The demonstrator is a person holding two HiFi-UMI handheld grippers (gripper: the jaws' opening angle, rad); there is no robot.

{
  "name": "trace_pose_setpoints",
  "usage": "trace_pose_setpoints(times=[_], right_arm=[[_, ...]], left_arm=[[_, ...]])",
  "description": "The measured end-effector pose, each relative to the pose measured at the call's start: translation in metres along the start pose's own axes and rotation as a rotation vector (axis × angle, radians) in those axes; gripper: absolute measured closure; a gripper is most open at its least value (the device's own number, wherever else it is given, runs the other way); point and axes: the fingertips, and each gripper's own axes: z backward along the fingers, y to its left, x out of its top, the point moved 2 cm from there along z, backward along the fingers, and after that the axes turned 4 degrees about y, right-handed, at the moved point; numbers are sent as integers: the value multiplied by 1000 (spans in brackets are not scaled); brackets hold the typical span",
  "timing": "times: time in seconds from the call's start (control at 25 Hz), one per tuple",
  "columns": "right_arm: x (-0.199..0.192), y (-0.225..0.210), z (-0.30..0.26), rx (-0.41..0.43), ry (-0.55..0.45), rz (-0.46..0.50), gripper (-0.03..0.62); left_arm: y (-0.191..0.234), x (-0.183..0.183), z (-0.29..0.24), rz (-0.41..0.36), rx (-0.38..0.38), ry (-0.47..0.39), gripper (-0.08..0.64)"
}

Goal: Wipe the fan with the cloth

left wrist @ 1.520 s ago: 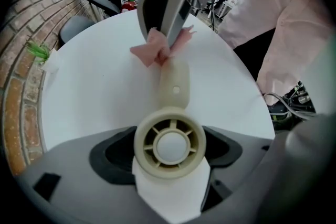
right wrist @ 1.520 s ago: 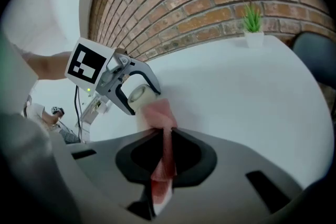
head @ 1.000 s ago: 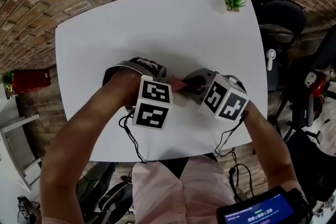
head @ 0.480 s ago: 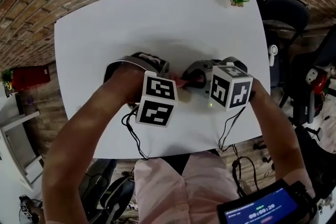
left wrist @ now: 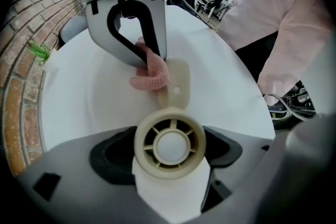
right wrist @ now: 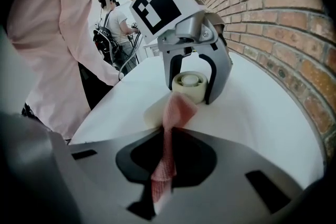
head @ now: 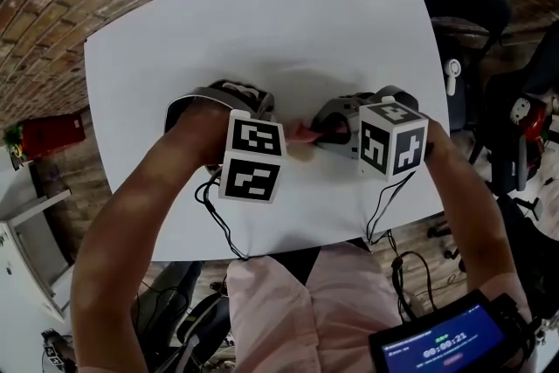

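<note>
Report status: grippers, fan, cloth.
Left gripper shut on fan. Right gripper shut on cloth, cloth draped against fan's handle. Nothing seen blocking the wipe.

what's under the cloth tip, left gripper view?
The cloth lies over the left edge of the fan handle, and the white table shows around it. The stretch of handle beneath the cloth is covered.

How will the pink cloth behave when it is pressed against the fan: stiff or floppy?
Likely floppy: the cloth droops and folds beyond the right gripper that pinches it. Probably light, since a thin pinched strip carries it. It may bunch against the fan rather than push it.
</note>
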Motion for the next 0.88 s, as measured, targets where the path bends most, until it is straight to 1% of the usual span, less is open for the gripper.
trace_pose_setpoints(times=[0.28, 0.6, 0.68, 0.76, 0.88], right_arm=[[-7, 13, 1, -9, -2, -51, 563], [-13, 32, 2, -21, -33, -129, 563], [-14, 36, 2, -27, -40, -148, 563], [-16, 39, 1, -33, -52, -169, 562], [-17, 40, 0, -52, -70, -208, 563]], left_arm=[[0, -1, 0, 9, 1, 0, 179], [1, 0, 0, 44, -1, 10, 180], [3, 2, 0, 88, -2, -21, 181], [6, 4, 0, 154, 0, -60, 181], [9, 6, -1, 228, 10, -71, 180]])
